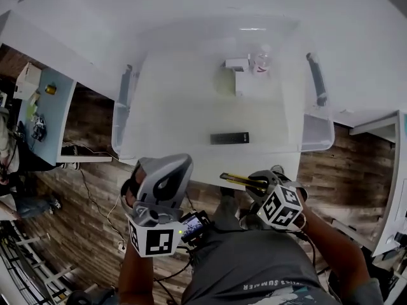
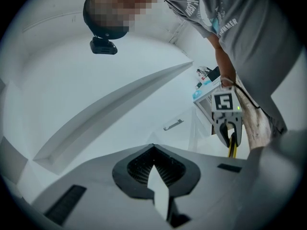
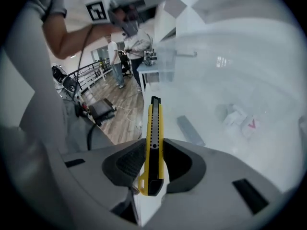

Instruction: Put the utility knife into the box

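The yellow and black utility knife [image 3: 154,143] is clamped between the pads of my right gripper [image 3: 153,164], its tip pointing away from me. In the head view my right gripper [image 1: 257,184] holds the knife [image 1: 240,180] level, just short of the near wall of the clear plastic box [image 1: 127,110] on the white table. My left gripper [image 1: 166,170] hovers to the left, off the table's near edge, jaws together and nothing in them. From the left gripper view [image 2: 156,178] the knife [image 2: 232,148] hangs below the right gripper's marker cube.
Inside the box lie a dark flat bar [image 1: 229,138], a small white carton [image 1: 238,63] and crumpled clear plastic [image 1: 261,61]. The box has grey handles on both ends [image 1: 316,78]. Wooden floor lies below, with a blue table [image 1: 44,116] at the left.
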Demonstrator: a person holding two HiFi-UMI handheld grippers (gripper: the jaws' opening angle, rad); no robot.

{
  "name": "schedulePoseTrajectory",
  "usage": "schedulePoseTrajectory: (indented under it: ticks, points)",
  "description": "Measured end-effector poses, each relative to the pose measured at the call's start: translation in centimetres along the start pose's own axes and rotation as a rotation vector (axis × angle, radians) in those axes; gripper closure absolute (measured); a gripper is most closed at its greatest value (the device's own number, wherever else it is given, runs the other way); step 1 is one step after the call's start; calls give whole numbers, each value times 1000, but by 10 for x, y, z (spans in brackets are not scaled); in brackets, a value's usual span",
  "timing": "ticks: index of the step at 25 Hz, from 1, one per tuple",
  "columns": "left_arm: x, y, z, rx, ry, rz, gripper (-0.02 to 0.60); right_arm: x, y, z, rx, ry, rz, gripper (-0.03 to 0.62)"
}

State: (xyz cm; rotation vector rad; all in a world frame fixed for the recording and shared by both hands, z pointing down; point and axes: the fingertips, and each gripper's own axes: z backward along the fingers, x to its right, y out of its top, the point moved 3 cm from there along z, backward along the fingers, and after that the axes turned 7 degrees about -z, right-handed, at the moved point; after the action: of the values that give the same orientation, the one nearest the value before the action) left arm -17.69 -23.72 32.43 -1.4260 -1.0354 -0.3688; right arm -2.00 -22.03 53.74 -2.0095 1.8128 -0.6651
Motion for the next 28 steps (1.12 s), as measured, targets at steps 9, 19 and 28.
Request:
schedulePoseTrajectory:
  ticks: [9, 19, 28]
  points:
    - [-18, -12, 1, 22, 61, 35, 574, 29, 140, 138, 269, -62, 88, 473]
    - [-25, -36, 13, 7, 89, 63, 574, 140, 167, 67, 16, -108, 181, 473]
    - [-30, -63, 14, -12, 92, 96, 574, 164, 119, -68, -244, 55, 201, 473]
